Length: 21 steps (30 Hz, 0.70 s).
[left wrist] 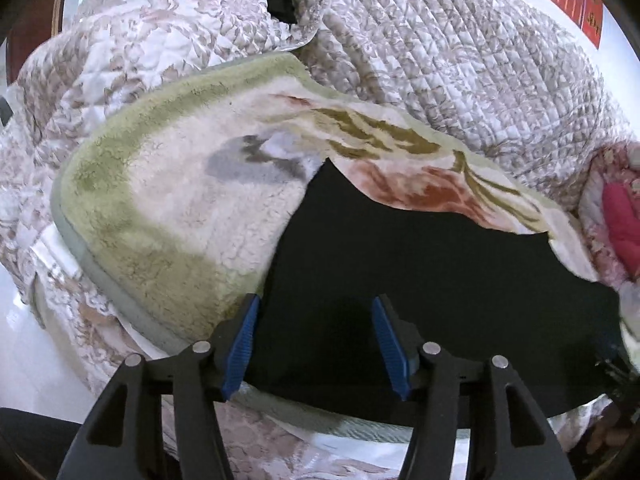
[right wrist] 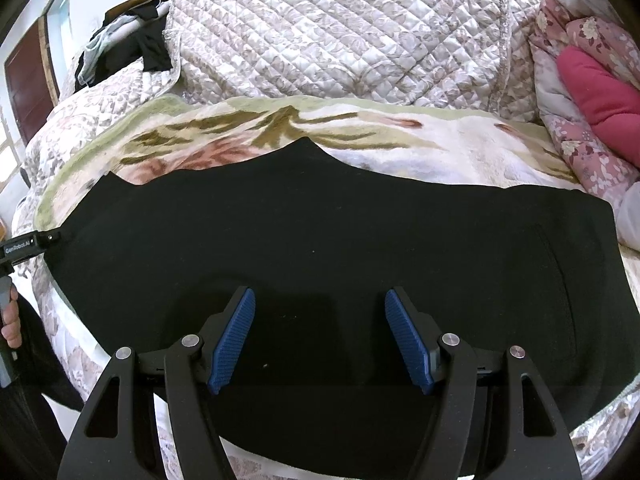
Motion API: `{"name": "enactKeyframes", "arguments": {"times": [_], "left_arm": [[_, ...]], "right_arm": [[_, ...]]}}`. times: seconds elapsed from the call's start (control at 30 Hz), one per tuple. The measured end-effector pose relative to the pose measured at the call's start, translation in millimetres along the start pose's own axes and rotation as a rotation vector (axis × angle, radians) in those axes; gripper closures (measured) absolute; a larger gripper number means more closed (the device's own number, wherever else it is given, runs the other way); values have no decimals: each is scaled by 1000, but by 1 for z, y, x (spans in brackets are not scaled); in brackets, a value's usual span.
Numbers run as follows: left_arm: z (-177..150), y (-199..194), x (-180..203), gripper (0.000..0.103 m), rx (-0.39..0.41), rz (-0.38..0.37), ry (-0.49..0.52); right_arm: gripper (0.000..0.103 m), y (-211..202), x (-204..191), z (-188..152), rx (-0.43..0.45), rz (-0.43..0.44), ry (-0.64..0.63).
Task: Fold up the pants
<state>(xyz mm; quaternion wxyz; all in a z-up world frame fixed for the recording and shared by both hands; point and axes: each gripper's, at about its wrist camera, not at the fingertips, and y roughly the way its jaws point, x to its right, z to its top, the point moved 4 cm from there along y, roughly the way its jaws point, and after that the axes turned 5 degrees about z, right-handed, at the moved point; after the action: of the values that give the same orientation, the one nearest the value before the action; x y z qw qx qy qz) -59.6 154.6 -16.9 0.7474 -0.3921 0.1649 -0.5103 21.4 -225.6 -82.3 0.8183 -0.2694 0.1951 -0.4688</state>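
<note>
Pants [right wrist: 320, 248], black, lie spread flat across a floral fleece blanket [right wrist: 400, 136] on a bed covered by a quilted bedspread [right wrist: 340, 32]. We see them run wide from the left edge of the right wrist view to the right edge, with a pocket outline showing near the right end.

Right gripper [right wrist: 320, 340] hangs over the near middle of the pants, blue pads [right wrist: 232, 344] spread wide apart, nothing clamped between them. We cannot tell if the fingertips touch the cloth.

Left gripper [left wrist: 316, 344] sits at the left end of the pants, jaws parted, black fabric visible in the gap but the pads [left wrist: 240, 344] not pressing on it, so we call it released. In the right wrist view its black body [right wrist: 24, 246] shows at the far left edge, tip right at the pants' left end, with a hand [right wrist: 10, 322] below it.

Pink cushion [right wrist: 600, 96] lies at the right on a flowered pink quilt [right wrist: 580, 148]. Dark clothes [right wrist: 148, 48] are piled at the far left of the bed. Brown door [right wrist: 24, 88] stands at the left.
</note>
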Motion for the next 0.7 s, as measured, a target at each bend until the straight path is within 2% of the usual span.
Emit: {"name": "enactKeyframes", "arguments": {"times": [0.13,0.3,0.4,0.43,0.47,0.5,0.53,0.57,0.7], "left_arm": [[1,2,-3,44,-6,-47,-35],[7,14,1,45,-16,-48,-29],[5,16,7,45,-13,-17,16],[5,17,9,53,-10,8,39],[5,17,10,69,-3,44,61],[5,16,9,76,1,58,63],[6,14,6,94,-1,35,46],[6,13,6,94,-12,3,26],[6,10,16,94,-7,-6,62]], "right_arm": [[35,0,0,0,0,2,-1],[35,-1,0,-1,2,18,7],[35,-2,0,-1,3,24,13],[35,-3,0,-1,3,26,15],[35,-3,0,-1,4,28,17],[35,-4,0,0,8,29,18],[35,-5,0,1,12,30,18],[35,-6,0,1,17,31,18],[35,-7,3,2,21,36,33]]}}
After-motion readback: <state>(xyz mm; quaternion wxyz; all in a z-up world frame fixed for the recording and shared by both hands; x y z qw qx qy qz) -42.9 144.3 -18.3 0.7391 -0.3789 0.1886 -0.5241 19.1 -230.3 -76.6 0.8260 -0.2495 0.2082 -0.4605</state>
